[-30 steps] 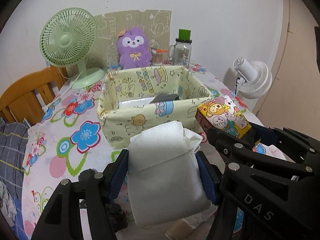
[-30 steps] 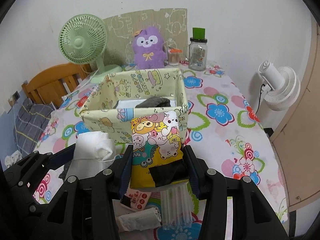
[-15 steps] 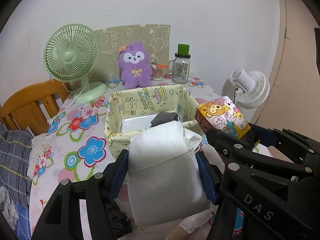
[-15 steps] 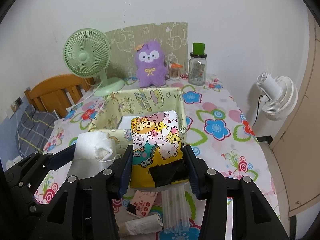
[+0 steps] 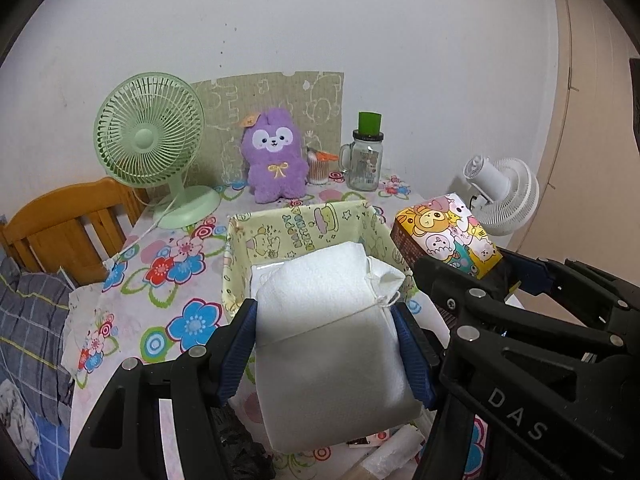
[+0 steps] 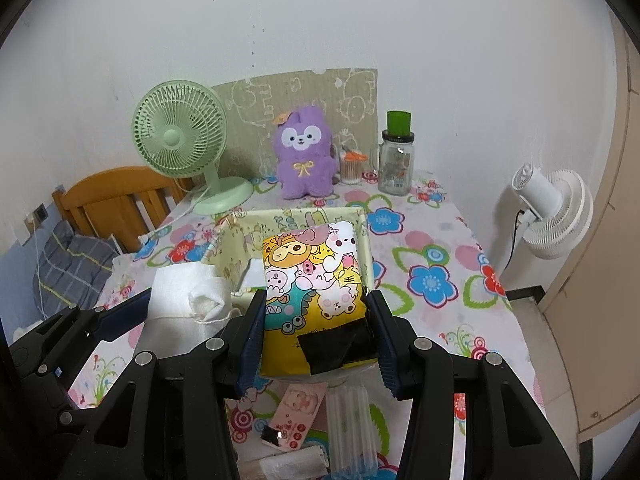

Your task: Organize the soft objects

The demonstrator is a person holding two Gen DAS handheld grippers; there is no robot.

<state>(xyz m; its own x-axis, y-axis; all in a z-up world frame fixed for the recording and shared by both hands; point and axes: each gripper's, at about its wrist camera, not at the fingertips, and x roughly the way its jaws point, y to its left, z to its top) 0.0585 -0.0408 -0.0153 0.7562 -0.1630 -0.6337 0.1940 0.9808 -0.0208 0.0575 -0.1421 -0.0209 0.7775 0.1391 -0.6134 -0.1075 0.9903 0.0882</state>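
Readable lettering in both views

"HAPPY BIRTHDAY" is printed on the inner wall of the yellow fabric box (image 5: 298,232), running tilted. The letters "DAS" are moulded in grey on the black body of the right gripper (image 5: 516,412), seen in the left wrist view. Print on the cartoon packet (image 6: 312,276) is too small to read.

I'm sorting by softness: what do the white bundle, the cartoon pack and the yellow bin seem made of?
White bundle: matte non-woven fabric, apparently; fuzzy surface, stitched seam. Cartoon pack: glossy printed plastic film, creased and shiny. Yellow bin: probably fabric-covered; its printed walls sag slightly.
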